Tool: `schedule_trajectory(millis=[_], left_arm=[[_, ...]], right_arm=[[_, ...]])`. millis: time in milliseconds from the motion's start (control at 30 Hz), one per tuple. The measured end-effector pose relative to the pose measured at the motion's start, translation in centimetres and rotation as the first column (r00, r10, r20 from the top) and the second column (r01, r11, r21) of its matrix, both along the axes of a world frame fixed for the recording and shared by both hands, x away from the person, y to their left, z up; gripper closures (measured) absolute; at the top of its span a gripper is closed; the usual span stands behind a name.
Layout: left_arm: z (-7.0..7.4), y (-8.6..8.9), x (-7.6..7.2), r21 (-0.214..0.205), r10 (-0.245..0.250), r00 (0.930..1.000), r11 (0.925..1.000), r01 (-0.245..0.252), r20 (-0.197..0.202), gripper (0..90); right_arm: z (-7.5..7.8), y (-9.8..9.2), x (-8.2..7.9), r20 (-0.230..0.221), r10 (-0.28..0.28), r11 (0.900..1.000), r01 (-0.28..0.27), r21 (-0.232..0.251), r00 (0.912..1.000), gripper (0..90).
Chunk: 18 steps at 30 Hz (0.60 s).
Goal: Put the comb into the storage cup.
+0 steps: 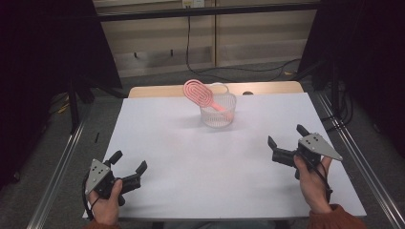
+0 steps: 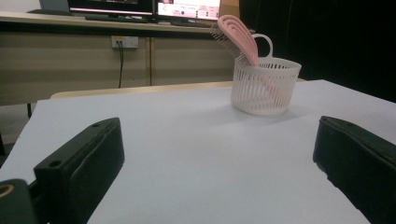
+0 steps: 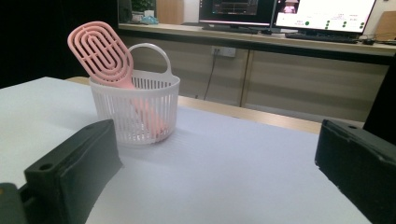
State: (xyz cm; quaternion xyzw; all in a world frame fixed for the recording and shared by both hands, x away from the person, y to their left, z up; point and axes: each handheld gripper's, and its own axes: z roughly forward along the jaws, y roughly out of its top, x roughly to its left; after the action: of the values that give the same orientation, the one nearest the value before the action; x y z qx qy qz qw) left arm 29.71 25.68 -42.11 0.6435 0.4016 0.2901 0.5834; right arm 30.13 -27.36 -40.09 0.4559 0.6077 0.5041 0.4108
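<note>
brush handle (image 3: 148, 116) half-hidden behind basket (image 3: 112, 116) slats, monitors (image 3: 322, 14) cut off

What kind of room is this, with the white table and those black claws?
Probably a lab or office set up for recording: monitors on a long desk, a metal frame over the table, and dark curtains at its sides.

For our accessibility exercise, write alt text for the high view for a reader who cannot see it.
A pink hairbrush stands tilted in a white slatted basket near the far edge of a white table. Nearer the camera, a person's hands hold the left gripper and right gripper, both open and apart from the basket.
</note>
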Motion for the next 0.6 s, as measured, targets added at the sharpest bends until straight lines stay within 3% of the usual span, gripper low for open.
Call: schedule_trajectory(millis=[600], left_arm=[[0.2, 0.0, -0.3, 0.0, -0.004, 1.0, 1.0, 0.004, 0.005, 2.2]], right_arm=[[-1.1, -1.9, -3.4, 0.031, -0.029, 0.9996, 0.029, 0.0, 0.9991, 0.0]])
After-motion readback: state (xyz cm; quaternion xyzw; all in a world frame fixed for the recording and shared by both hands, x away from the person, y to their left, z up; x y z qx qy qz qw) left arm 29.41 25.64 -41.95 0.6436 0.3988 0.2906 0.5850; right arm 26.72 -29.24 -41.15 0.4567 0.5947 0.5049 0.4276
